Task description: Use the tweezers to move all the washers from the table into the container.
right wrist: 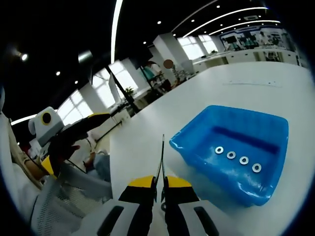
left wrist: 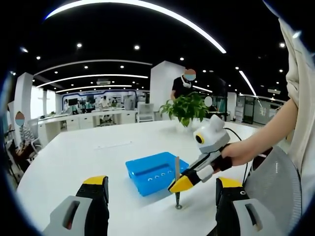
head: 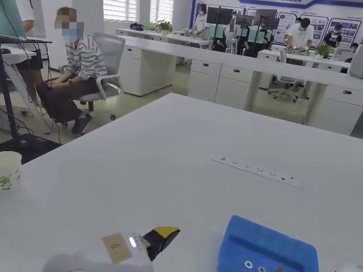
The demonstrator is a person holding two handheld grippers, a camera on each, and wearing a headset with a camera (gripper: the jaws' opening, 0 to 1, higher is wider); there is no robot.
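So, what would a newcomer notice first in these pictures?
A bright blue container sits on the white table, with four washers in a row inside. Just beside it, the right tongs are shut on tweezers, whose tips point down at the table.

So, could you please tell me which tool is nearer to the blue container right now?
Right. The right tool, gripping the tweezers, sits just beside the blue container; the left tool is farther back, apart from it.

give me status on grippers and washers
Left gripper open. Right gripper shut on tweezers, tips down at the table. Four washers in the blue container. Nothing in the way.
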